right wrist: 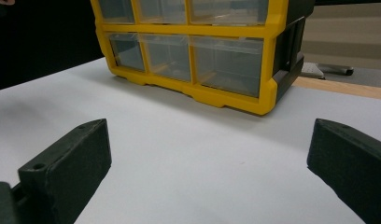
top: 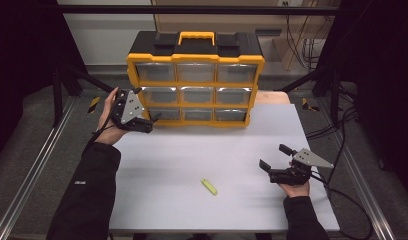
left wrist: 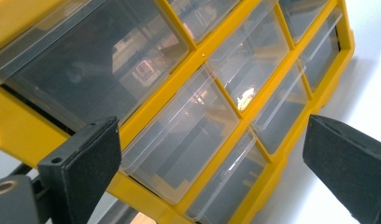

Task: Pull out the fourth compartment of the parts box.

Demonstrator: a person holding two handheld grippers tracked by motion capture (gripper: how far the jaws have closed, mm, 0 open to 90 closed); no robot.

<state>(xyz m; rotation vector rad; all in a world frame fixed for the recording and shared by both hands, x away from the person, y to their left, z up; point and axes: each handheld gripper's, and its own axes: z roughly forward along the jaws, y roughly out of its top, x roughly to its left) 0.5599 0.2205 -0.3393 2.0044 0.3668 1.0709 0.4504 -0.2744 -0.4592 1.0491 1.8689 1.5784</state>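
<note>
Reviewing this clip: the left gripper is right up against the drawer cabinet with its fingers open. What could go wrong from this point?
1. The left gripper is at the lower left corner of the yellow drawer cabinet. The clear drawers sit flush, so the open fingers may slip off a drawer lip.
2. The cabinet stands free at the table's far edge; a pull or push could slide or tip it.
3. The small yellow-green piece lies loose between the arms; a sleeve could sweep it off.

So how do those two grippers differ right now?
The left gripper is raised close against the yellow drawer cabinet, by its bottom-left drawer; the right gripper sits low over the bare white table, well away from the cabinet. The left is tilted, the right more level. Both are open and hold nothing.
</note>
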